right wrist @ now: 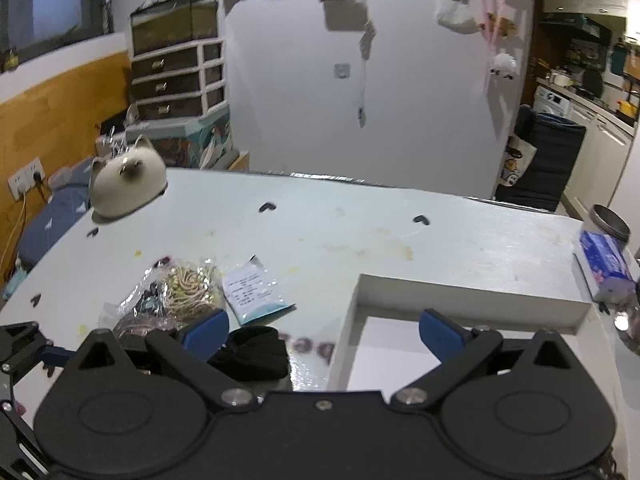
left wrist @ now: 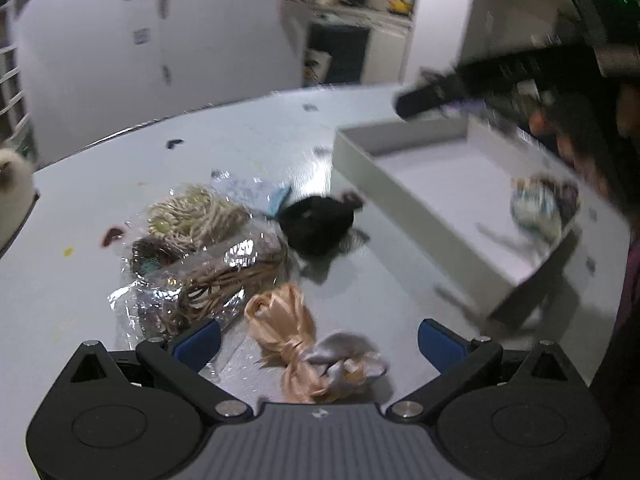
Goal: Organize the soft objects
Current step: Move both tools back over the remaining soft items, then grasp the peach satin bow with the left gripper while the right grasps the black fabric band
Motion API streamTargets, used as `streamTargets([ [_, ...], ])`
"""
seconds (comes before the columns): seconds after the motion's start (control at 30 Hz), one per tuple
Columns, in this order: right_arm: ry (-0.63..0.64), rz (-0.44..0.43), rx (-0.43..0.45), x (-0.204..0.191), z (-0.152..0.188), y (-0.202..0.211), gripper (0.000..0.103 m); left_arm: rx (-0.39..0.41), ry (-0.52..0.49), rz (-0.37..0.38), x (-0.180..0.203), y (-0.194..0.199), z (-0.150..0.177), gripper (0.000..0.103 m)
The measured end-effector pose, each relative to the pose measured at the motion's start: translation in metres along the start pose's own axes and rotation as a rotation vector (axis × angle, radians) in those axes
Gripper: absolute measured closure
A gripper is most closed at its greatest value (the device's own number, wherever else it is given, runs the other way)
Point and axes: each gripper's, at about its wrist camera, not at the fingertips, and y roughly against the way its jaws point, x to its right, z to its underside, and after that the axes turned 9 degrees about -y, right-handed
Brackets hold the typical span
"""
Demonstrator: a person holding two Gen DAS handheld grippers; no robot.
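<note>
Looking along our left gripper (left wrist: 318,344), we see its blue-tipped fingers spread wide and empty above a peach satin scrunchie (left wrist: 280,320) and a grey one (left wrist: 344,360) that lie touching on the pale table (left wrist: 60,300). Just beyond, a crinkled clear bag of hair ties (left wrist: 200,256) sits beside a black scrunchie (left wrist: 316,224). To the right stands a shallow white box (left wrist: 360,160), its near wall close to the black scrunchie; a patterned, blurred item, perhaps a scrunchie (left wrist: 536,204), rests inside. Our right gripper (right wrist: 324,334) hangs released over the box's left edge. Bare tabletop stretches behind, out to a cat-shaped figure (right wrist: 128,180) at the far left edge.
</note>
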Motion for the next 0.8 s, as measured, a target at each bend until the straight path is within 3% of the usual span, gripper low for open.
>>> streamTargets([
  [0.13,0.02,-0.017,-0.054,-0.011,-0.003,-0.014,0.008,-0.063,-0.135,-0.002,-0.002,-0.016,0.004,0.0],
  [0.4,0.042,-0.062,-0.169,-0.027,-0.006,-0.038,0.019,-0.066,-0.295,0.103,-0.011,-0.035,0.004,0.008],
  [0.8,0.178,-0.1,-0.292,-0.048,-0.001,-0.081,0.02,-0.049,-0.343,0.179,-0.018,-0.053,0.003,0.026],
])
